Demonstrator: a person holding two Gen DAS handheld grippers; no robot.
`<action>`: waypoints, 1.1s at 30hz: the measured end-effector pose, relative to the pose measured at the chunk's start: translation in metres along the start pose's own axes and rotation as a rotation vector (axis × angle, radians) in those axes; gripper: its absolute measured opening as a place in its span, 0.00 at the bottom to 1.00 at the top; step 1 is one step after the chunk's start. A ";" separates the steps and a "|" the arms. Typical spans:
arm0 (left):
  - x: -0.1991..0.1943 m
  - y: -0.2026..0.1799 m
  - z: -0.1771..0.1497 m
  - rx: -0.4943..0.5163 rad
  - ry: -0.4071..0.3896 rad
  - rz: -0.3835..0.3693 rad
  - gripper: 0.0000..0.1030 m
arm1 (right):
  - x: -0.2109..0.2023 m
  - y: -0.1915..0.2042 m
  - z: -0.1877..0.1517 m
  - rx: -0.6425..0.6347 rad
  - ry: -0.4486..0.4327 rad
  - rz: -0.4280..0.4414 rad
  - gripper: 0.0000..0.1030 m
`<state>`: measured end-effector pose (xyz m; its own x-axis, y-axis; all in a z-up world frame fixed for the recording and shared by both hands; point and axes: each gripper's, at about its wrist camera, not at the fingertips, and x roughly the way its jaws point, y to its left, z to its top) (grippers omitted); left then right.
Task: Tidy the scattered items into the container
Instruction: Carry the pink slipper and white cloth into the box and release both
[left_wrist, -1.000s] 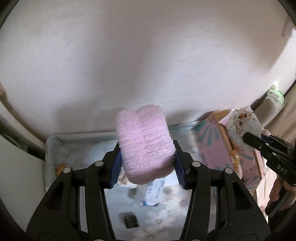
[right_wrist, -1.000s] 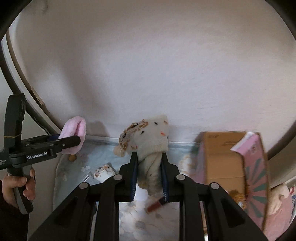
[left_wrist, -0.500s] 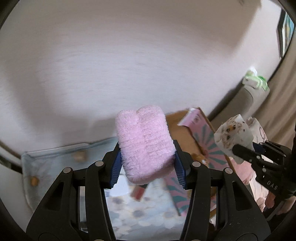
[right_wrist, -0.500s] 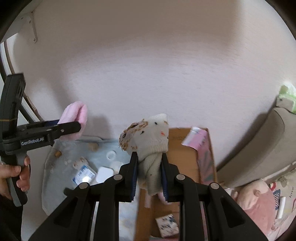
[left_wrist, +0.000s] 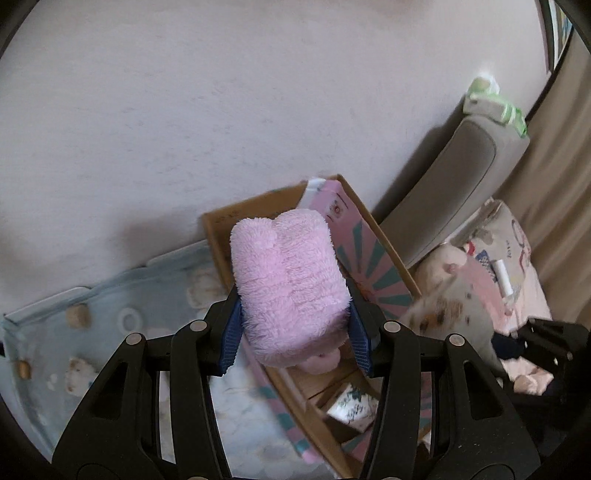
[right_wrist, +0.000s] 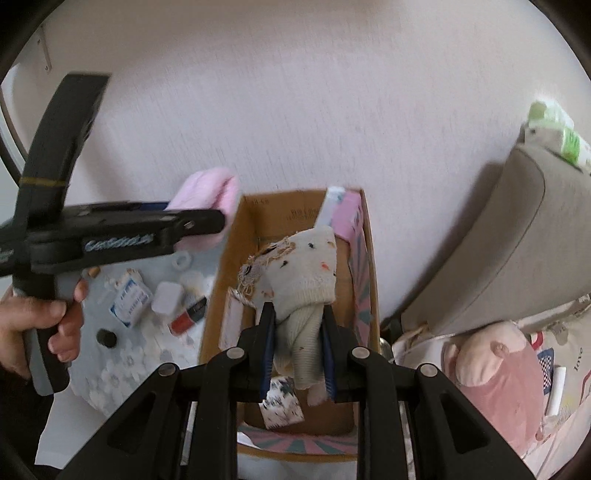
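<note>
My left gripper (left_wrist: 293, 341) is shut on a fluffy pink sock (left_wrist: 288, 284), held above the left rim of an open cardboard box (left_wrist: 373, 236) with pink patterned sides. In the right wrist view my right gripper (right_wrist: 297, 350) is shut on a cream speckled sock (right_wrist: 306, 280) that hangs over the inside of the same box (right_wrist: 221, 295). The left gripper (right_wrist: 218, 221) with the pink sock (right_wrist: 207, 195) shows at the box's left edge, held by a hand (right_wrist: 44, 317). Small packets lie on the box floor.
A light blue floral mat (right_wrist: 122, 354) left of the box carries several small items: a blue-white packet (right_wrist: 129, 299), a white case (right_wrist: 168, 297), a red item (right_wrist: 183, 321), a black cap (right_wrist: 106, 338). A beige cushion (right_wrist: 491, 258) and pink pillows (right_wrist: 495, 362) lie right. A white wall stands behind.
Both grippers have travelled right from over the mat to the cardboard box, each still gripping its sock. The box now lies beneath them, and the right gripper's sock is over its inside.
</note>
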<state>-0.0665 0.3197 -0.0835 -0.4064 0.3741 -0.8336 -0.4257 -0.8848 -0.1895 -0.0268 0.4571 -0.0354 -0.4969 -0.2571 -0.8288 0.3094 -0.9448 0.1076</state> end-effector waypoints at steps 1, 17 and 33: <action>0.009 -0.004 -0.001 0.002 0.008 0.005 0.45 | 0.004 -0.003 -0.004 0.000 0.011 0.004 0.20; 0.081 -0.015 -0.008 -0.028 0.114 0.021 0.45 | 0.049 -0.010 -0.048 0.008 0.148 0.104 0.20; 0.049 0.002 0.002 -0.025 0.088 0.033 1.00 | 0.039 -0.003 -0.043 0.042 0.131 0.078 0.73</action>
<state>-0.0888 0.3372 -0.1237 -0.3467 0.3195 -0.8819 -0.3927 -0.9033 -0.1729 -0.0125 0.4586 -0.0918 -0.3617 -0.3037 -0.8815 0.3071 -0.9315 0.1949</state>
